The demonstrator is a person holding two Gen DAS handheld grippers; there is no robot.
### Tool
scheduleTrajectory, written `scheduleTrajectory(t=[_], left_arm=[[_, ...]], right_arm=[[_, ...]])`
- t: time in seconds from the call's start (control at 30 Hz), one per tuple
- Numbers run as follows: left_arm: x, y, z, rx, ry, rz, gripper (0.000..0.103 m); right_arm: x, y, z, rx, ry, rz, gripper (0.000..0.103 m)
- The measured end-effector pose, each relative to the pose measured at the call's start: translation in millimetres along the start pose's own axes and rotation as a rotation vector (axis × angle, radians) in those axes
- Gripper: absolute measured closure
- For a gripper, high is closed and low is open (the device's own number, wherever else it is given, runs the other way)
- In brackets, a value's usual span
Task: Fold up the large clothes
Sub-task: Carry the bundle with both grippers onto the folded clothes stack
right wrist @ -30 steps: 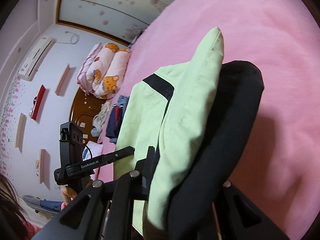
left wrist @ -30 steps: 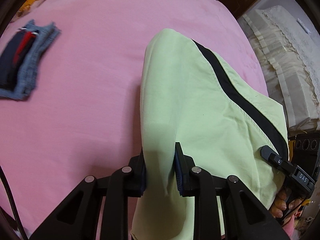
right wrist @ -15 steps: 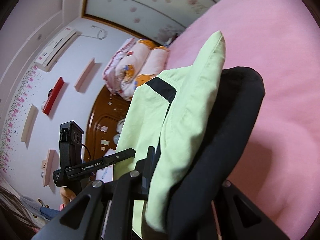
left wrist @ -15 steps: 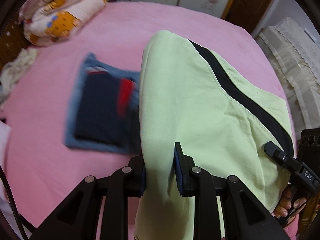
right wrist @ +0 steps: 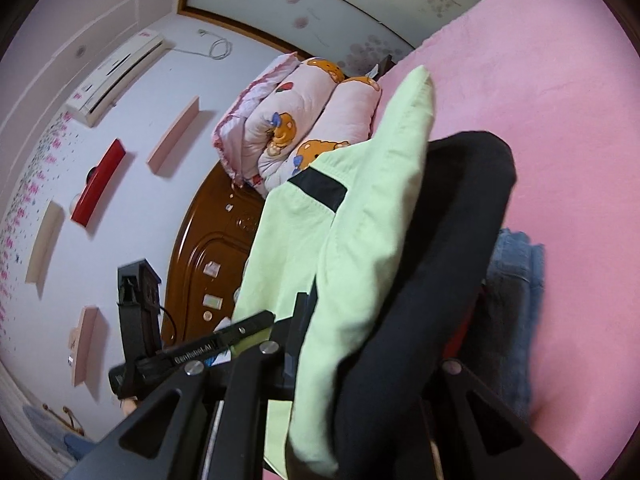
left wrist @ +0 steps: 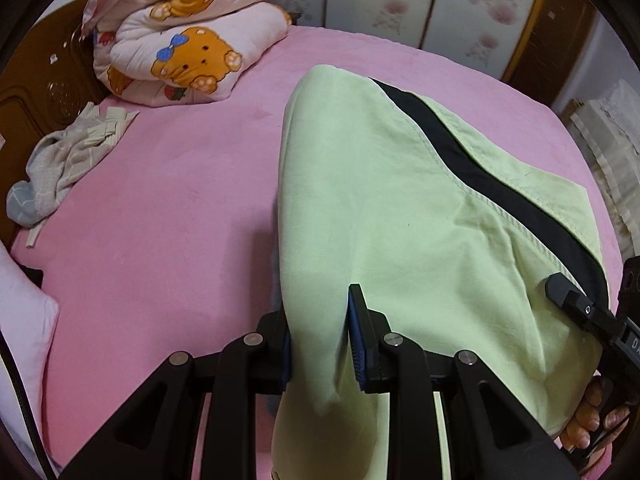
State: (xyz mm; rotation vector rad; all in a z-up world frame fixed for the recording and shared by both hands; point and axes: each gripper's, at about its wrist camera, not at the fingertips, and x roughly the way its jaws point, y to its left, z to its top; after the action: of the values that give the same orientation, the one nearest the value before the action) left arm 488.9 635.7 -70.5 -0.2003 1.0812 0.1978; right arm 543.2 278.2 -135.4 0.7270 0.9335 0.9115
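Observation:
A light green garment with a black stripe (left wrist: 400, 216) hangs folded between my two grippers above the pink bed (left wrist: 160, 208). My left gripper (left wrist: 320, 344) is shut on its left folded edge. My right gripper (right wrist: 360, 344) is shut on the other end, where green and black cloth (right wrist: 432, 264) drape over the fingers and hide them. The right gripper also shows at the right edge of the left wrist view (left wrist: 580, 312). The left gripper shows in the right wrist view (right wrist: 192, 352).
A rolled pink bear-print quilt (left wrist: 180, 36) lies at the head of the bed. A crumpled grey-white cloth (left wrist: 64, 160) lies by the brown headboard (left wrist: 36, 92). Folded denim clothes (right wrist: 516, 304) lie on the bed under the garment. A white pillow (left wrist: 20, 328) is at the left.
Both grippers have carried the garment across the bed toward the headboard. The folded denim pile has passed under the garment and out of the left wrist view; the quilt has come into view.

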Motion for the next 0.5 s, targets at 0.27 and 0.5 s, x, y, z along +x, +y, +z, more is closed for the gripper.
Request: scheduleTrajectory(t=[0.27,0.5], left_arm=[[87,5,1,0.006,0.063,-0.014,0.078],[124,13,-27,0.034,-0.052,-0.08,0.054]], right_arm=[[60,-60,-7,0.096,0.027,-0.077,0.091],[61,-108,-23,0.058,0.061,-0.194,0.079]])
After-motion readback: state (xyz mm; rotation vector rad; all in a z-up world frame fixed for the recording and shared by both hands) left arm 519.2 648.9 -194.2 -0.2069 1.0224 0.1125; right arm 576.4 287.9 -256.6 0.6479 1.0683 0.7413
